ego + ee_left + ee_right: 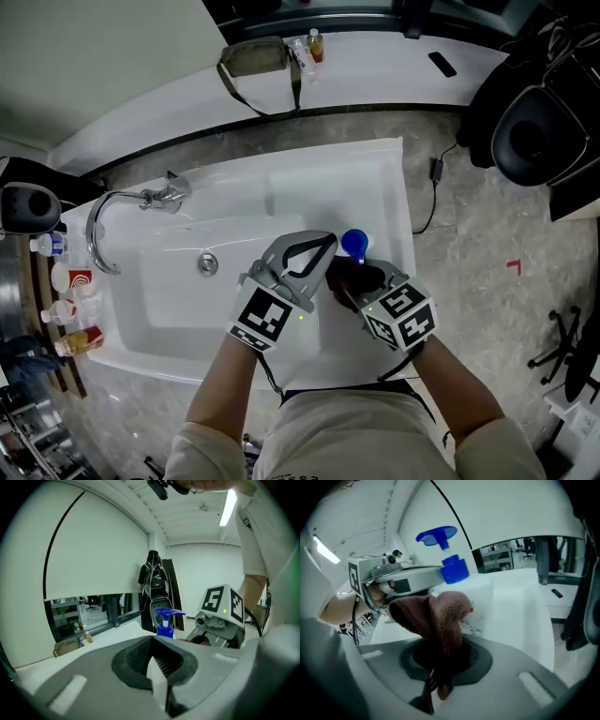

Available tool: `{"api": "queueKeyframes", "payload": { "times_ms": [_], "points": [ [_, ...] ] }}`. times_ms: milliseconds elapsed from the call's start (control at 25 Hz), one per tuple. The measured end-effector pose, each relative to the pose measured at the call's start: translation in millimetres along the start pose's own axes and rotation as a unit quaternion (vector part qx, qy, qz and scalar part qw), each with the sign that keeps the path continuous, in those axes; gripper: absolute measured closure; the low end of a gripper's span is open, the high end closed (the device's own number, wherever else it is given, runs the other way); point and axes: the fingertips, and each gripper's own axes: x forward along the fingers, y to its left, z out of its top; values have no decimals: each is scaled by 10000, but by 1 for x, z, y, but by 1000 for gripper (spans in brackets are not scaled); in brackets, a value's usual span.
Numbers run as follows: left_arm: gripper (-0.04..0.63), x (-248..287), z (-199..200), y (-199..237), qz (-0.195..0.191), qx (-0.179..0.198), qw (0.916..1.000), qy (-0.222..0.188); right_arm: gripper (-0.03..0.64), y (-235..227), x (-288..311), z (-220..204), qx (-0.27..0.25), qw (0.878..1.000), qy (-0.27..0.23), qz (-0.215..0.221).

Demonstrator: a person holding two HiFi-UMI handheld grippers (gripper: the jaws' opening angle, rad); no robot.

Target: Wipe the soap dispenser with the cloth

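The soap dispenser (pixel 353 244), a pale bottle with a blue pump head, stands on the white sink's right ledge (pixel 375 178). My right gripper (pixel 352 281) is shut on a dark brown cloth (pixel 364 277), which bunches out of its jaws (pixel 440 616) and lies against the bottle below the blue collar (pixel 453 570). My left gripper (pixel 327 242) is shut, its tips right beside the pump's neck. In the left gripper view the pump (pixel 166 622) rises just past the closed jaws; a thin pale sliver sits at their seam, and I cannot identify it.
The sink basin (pixel 178 300) and chrome faucet (pixel 111 214) lie to the left. Small bottles (pixel 70 314) stand on a shelf at the far left. A bag (pixel 255 58) rests on the back counter. A cable (pixel 436 173) and a black chair (pixel 539 131) are on the right floor.
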Motion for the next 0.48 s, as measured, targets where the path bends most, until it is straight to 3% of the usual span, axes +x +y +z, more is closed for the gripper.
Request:
{"api": "queueKeyframes", "payload": {
  "times_ms": [280, 480],
  "points": [
    [595, 1, 0, 2, 109, -25, 9999, -14, 535, -33, -24, -13, 831, 9953, 277, -423],
    [595, -7, 5, 0, 417, -339, 9984, -200, 535, -76, -67, 13, 846, 9884, 43, -1260]
  ]
}}
